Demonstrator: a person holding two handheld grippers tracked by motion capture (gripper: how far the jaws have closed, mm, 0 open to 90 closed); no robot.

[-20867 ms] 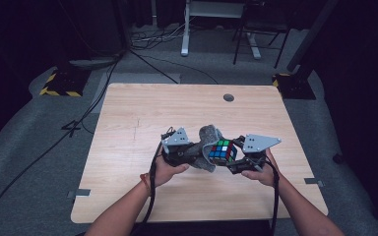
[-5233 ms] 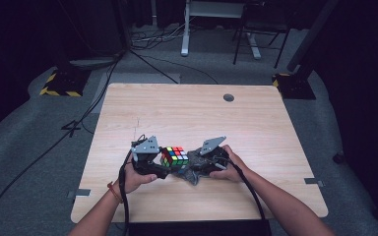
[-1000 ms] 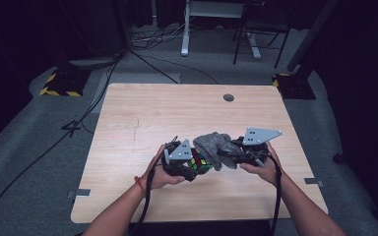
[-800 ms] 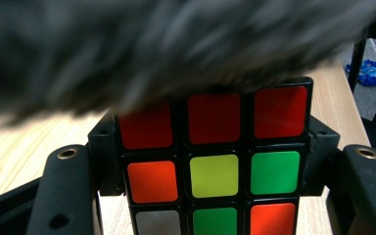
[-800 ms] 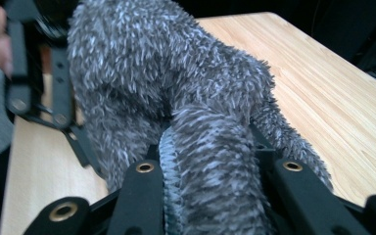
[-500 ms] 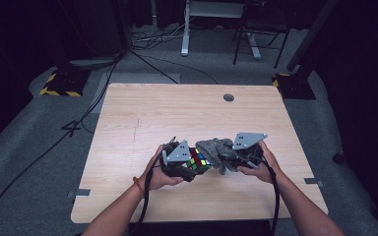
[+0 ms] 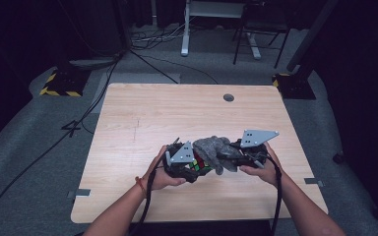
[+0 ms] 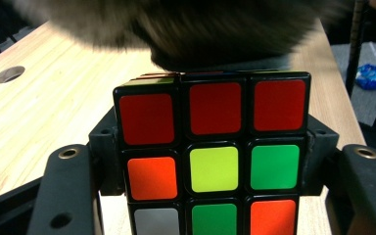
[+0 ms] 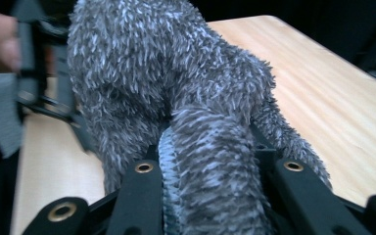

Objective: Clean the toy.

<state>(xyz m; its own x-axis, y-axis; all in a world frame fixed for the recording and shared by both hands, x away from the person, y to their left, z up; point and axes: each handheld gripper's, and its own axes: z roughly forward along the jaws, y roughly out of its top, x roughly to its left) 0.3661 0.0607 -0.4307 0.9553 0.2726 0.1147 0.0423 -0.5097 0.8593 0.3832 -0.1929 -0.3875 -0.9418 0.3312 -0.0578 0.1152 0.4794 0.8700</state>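
lying crosswise, grey cloth [image 7: 216,150] reaches toward cube [image 7: 200,165].

1. A black-edged puzzle cube [image 8: 210,156] with red, orange, yellow and green stickers is sitting upright, clamped at both sides above the table.
2. A fuzzy grey cloth [image 7: 215,150], bunched up, is draping over the cube's top.

No legible text, labels, brands or nos. on anything.
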